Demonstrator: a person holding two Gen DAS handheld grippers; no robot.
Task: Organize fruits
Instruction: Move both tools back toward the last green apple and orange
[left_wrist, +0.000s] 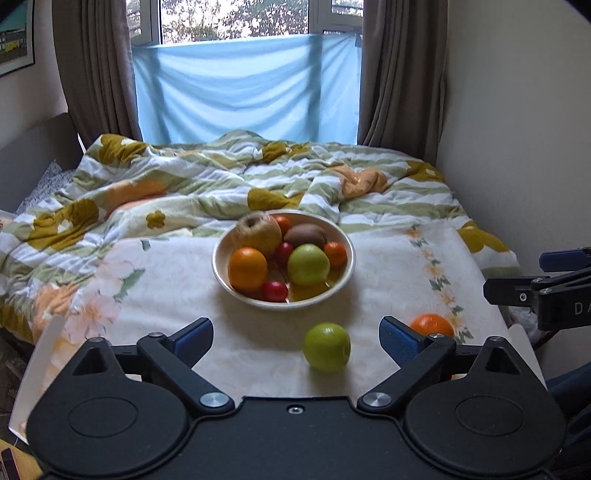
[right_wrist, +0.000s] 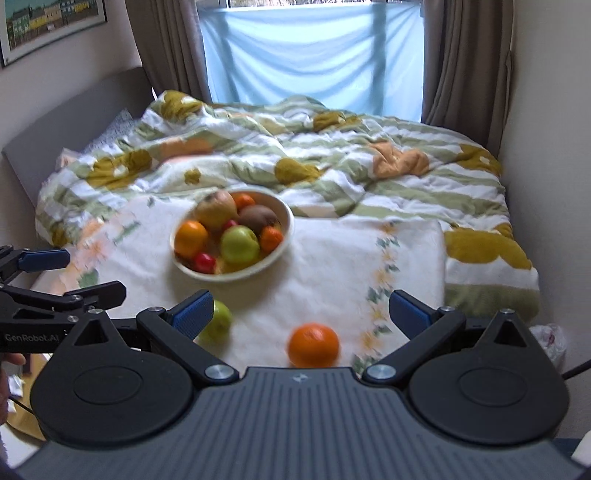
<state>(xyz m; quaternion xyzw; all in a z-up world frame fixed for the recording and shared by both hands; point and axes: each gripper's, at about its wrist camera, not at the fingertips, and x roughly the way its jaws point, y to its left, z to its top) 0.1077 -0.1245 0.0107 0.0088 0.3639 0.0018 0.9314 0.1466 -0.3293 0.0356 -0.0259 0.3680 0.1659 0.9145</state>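
left wrist: left gripper hanging spread apart, gripping nothing; green apple lying between its fingers near the cloth's front edge; bowl sitting mid-cloth | right wrist: right gripper spread apart; orange lying between its fingers, front edge

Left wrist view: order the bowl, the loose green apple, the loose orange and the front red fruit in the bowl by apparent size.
1. Bowl
2. Loose green apple
3. Loose orange, partly hidden by a finger, so unsure
4. Red fruit
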